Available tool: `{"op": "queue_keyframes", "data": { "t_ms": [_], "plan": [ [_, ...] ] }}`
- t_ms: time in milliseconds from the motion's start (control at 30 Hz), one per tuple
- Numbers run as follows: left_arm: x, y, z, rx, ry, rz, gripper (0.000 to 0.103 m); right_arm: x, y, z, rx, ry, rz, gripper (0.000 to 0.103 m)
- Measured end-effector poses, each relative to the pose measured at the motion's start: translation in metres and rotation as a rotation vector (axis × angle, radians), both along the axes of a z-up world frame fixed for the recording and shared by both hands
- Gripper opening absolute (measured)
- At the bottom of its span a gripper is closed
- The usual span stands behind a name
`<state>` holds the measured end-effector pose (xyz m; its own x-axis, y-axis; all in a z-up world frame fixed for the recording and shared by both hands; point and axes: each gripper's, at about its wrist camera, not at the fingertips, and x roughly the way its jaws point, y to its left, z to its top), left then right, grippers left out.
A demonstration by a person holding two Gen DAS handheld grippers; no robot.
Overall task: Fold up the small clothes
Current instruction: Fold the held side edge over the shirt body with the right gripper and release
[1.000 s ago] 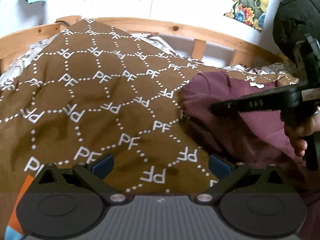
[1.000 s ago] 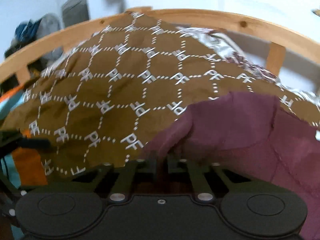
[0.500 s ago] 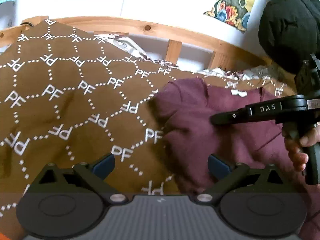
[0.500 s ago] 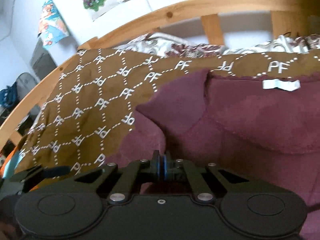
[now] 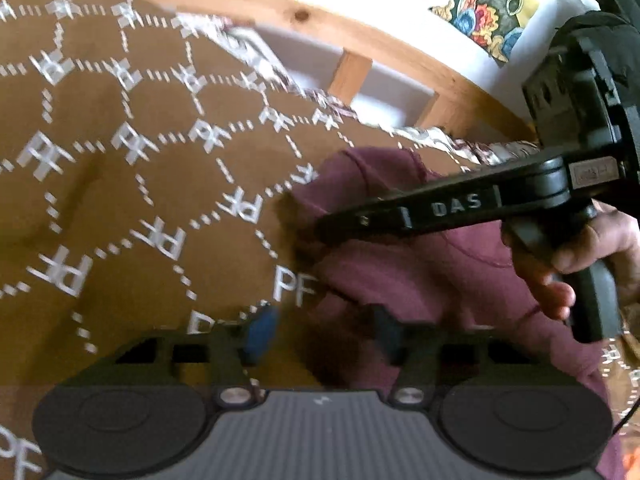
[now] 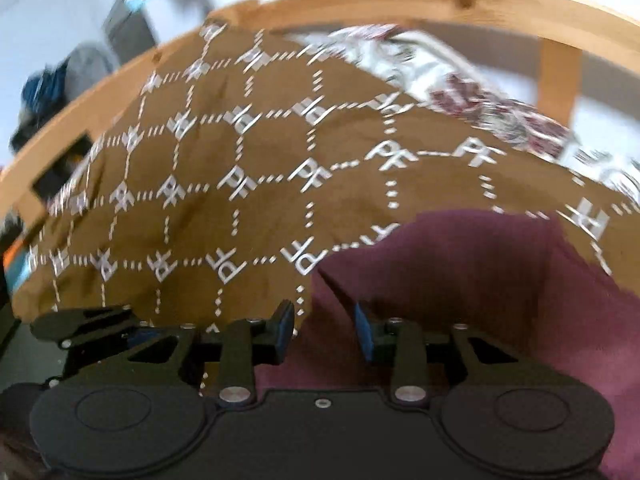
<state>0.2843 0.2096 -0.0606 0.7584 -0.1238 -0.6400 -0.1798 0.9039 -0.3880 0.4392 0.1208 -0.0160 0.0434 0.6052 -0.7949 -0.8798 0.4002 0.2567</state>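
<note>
A maroon garment (image 5: 404, 248) lies crumpled on a brown blanket (image 5: 132, 208) printed with white "PF" letters in a dotted hexagon pattern; the blanket covers a bed whose wooden rail (image 5: 360, 68) curves along the far side, with a strip of pale floral bedding (image 6: 460, 80) showing between blanket and rail; the garment sits toward the right of the bed, its left edge folded over onto the brown cloth. In the left wrist view the left gripper (image 5: 322, 332) hangs low at the near left edge of the garment; its jaws have just been closing and stand partly apart, blue pads facing each other, with a ridge of maroon fabric rising between them, though the blur hides whether the pads press on it. The right gripper (image 6: 324, 326) reaches in from the right, held by a hand (image 5: 580, 256) wrapped round its black handle; its long black body bears the letters "DAS", and its tip lies over the garment's left fold; in its own view the jaws stand a little apart, straddling the edge where maroon cloth meets blanket, with fabric in the gap but the pads not seen clamping it. A colourful poster (image 5: 492, 4) hangs on the white wall beyond the rail.
</note>
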Motion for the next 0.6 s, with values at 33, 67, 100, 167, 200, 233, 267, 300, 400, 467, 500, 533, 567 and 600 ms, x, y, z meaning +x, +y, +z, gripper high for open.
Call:
{"op": "queue_keyframes", "data": {
  "t_ms": [33, 67, 100, 167, 200, 233, 267, 300, 400, 467, 500, 533, 567, 600],
  "plan": [
    [0.002, 0.0, -0.002, -0.014, 0.005, -0.012, 0.026, -0.002, 0.005, -0.001, -0.021, -0.015, 0.025, 0.017],
    [0.002, 0.0, -0.004, -0.017, 0.008, -0.015, 0.019, -0.003, 0.007, -0.002, -0.037, -0.035, 0.04, 0.008],
    [0.001, -0.001, -0.004, -0.013, 0.005, -0.012, 0.012, -0.005, 0.01, -0.002, -0.048, -0.051, 0.052, 0.003],
    [-0.006, -0.002, -0.002, -0.003, -0.019, 0.021, 0.01, -0.005, 0.011, 0.002, -0.027, -0.063, 0.057, 0.002],
    [-0.013, -0.003, 0.0, 0.009, -0.027, 0.059, 0.009, -0.005, 0.01, 0.005, -0.002, -0.076, 0.044, 0.002],
    [-0.019, -0.003, 0.002, 0.01, -0.034, 0.095, 0.009, -0.005, 0.008, 0.009, 0.03, -0.087, 0.027, 0.001],
    [-0.026, -0.001, 0.003, -0.005, -0.045, 0.135, 0.009, -0.003, 0.007, 0.014, 0.067, -0.092, 0.009, 0.001],
    [-0.034, 0.002, 0.003, -0.033, -0.061, 0.175, 0.009, -0.001, 0.007, 0.018, 0.107, -0.09, -0.01, 0.001],
    [-0.045, 0.006, 0.001, -0.071, -0.062, 0.244, 0.009, 0.001, 0.018, 0.023, 0.171, -0.077, -0.033, 0.001],
    [-0.04, 0.005, -0.004, -0.048, -0.026, 0.249, 0.009, -0.003, 0.03, 0.018, 0.154, -0.098, -0.009, 0.001],
    [-0.036, 0.003, -0.006, -0.036, -0.005, 0.251, 0.009, -0.005, 0.034, 0.013, 0.137, -0.107, -0.001, 0.001],
    [-0.033, 0.003, -0.007, -0.03, 0.006, 0.252, 0.01, -0.007, 0.038, 0.007, 0.119, -0.115, 0.003, 0.001],
    [-0.031, 0.003, -0.008, -0.02, 0.017, 0.252, 0.013, -0.008, 0.04, 0.001, 0.101, -0.118, 0.004, 0.002],
    [-0.028, 0.001, -0.008, 0.002, 0.035, 0.266, 0.014, -0.009, 0.039, -0.002, 0.094, -0.111, 0.003, 0.004]
  ]
}}
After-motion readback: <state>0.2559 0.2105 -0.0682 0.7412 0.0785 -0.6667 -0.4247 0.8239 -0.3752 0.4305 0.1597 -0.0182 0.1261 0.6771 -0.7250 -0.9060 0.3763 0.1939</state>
